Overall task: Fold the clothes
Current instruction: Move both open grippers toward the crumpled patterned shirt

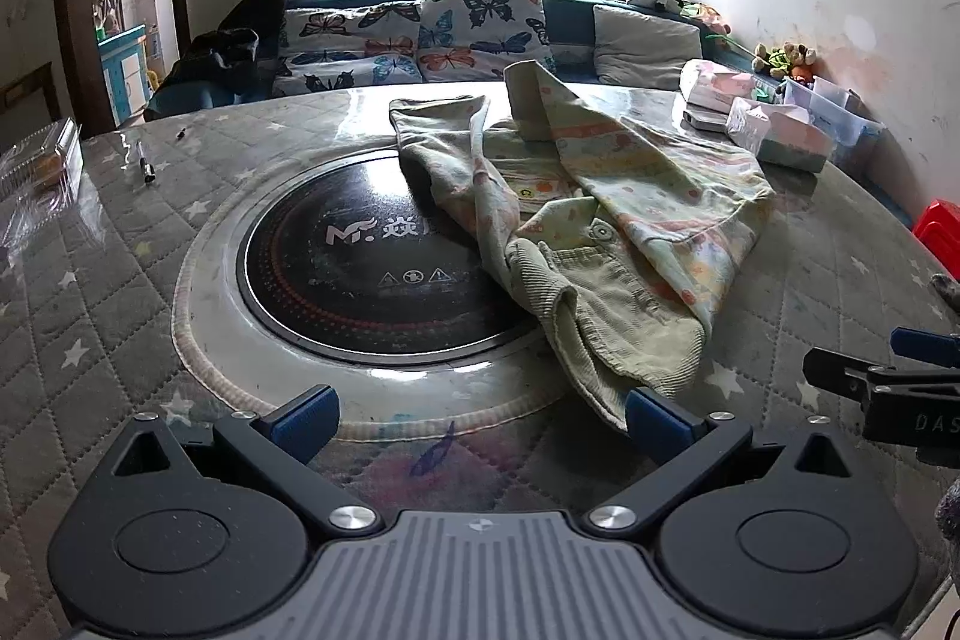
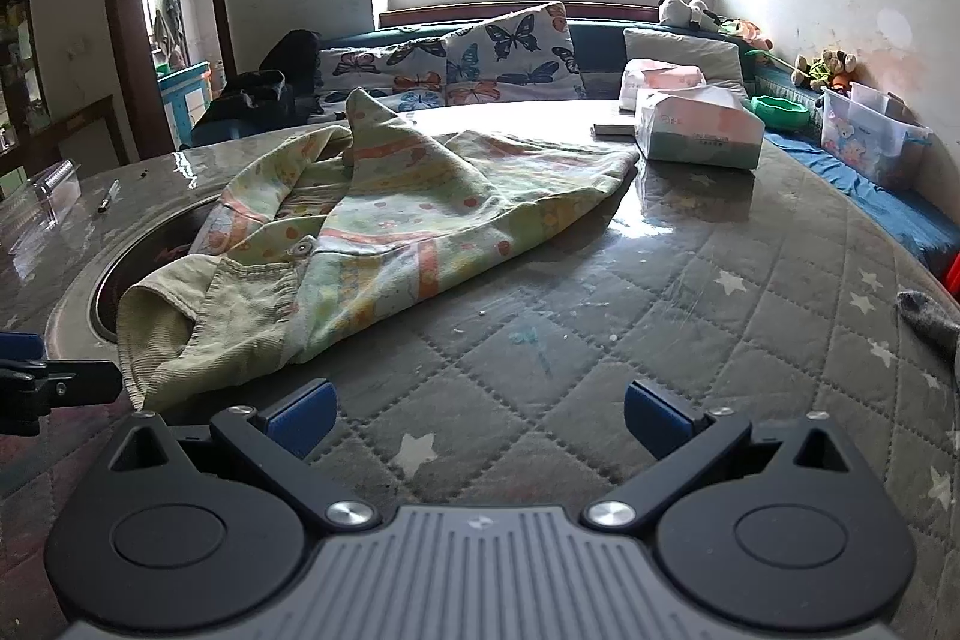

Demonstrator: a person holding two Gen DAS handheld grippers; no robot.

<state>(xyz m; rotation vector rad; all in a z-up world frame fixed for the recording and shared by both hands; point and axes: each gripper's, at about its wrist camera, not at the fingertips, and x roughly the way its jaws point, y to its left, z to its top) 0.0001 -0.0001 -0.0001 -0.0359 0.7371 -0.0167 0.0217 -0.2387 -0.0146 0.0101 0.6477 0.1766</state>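
A small pale green child's jacket with an orange and yellow print lies crumpled on the round table, partly over the black hob. It also shows in the right wrist view. My left gripper is open and empty, low over the table, its right finger close to the jacket's near corduroy hem. My right gripper is open and empty over the quilted cover, to the right of the hem. The right gripper's tip shows at the right edge of the left wrist view.
The table has a grey quilted star cover under clear film and a built-in black hob. Tissue packs stand at the far right, a pen and a clear plastic box at the far left. A sofa with butterfly cushions lies behind.
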